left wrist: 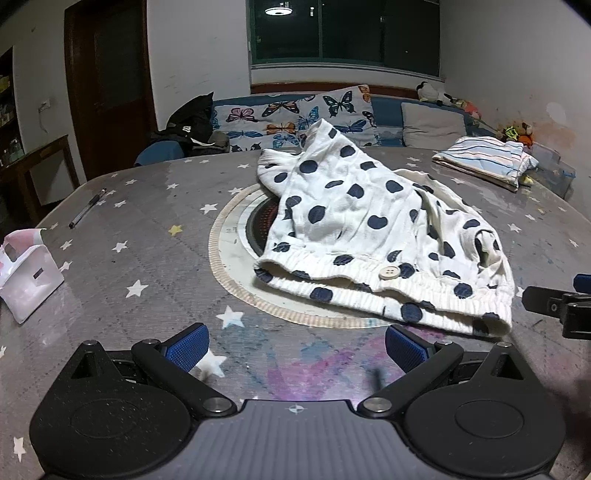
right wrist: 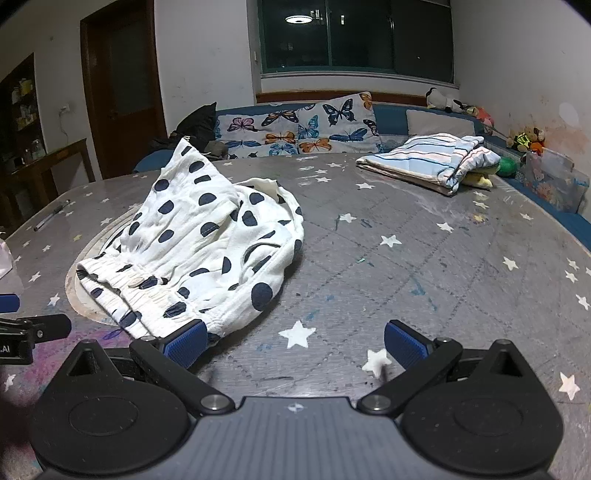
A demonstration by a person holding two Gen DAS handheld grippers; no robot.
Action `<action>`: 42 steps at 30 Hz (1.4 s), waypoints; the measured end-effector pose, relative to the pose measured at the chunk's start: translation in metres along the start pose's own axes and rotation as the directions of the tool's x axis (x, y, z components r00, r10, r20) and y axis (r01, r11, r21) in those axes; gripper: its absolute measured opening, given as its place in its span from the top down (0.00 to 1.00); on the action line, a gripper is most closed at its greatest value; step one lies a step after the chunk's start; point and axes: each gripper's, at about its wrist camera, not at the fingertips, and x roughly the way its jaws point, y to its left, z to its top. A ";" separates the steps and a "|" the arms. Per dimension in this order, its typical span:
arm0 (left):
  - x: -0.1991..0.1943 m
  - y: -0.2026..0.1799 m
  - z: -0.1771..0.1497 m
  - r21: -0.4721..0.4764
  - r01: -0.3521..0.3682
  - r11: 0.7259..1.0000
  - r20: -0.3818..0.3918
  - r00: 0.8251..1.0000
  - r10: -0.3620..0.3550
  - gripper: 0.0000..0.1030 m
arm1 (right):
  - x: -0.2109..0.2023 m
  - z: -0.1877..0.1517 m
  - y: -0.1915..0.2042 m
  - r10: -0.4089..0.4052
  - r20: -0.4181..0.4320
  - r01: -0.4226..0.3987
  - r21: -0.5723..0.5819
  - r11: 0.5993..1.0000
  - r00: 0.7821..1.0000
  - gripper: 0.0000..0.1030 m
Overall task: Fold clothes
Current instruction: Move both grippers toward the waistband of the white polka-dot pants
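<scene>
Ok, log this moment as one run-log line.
stage: pre-grasp | left gripper: open, empty | right gripper: open, empty | polka-dot garment: crumpled on table | striped garment: folded, far side

A lived-in home at night. A sofa (right wrist: 391, 118) with a butterfly cushion (right wrist: 295, 125) and soft toys (right wrist: 528, 138) lines the wall under a dark window (right wrist: 354, 33). A wooden door (right wrist: 122, 85) stands left, beyond a star-print table (right wrist: 424, 266).

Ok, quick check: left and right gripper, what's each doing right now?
Left gripper: open, holding nothing, short of the polka-dot garment.
Right gripper: open, holding nothing, its left finger by the garment's near edge.
</scene>
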 end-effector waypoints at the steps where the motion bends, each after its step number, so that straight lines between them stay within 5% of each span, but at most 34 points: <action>1: -0.001 -0.001 0.000 0.002 0.001 1.000 0.001 1.000 -0.001 0.00 | -0.001 0.000 0.000 0.001 0.001 -0.001 -0.001 1.000 1.000 0.00; 42: 0.012 -0.008 0.031 0.024 0.020 1.000 0.021 1.000 -0.020 0.00 | 0.014 0.011 0.013 0.033 -0.015 -0.034 -0.016 0.999 0.999 0.00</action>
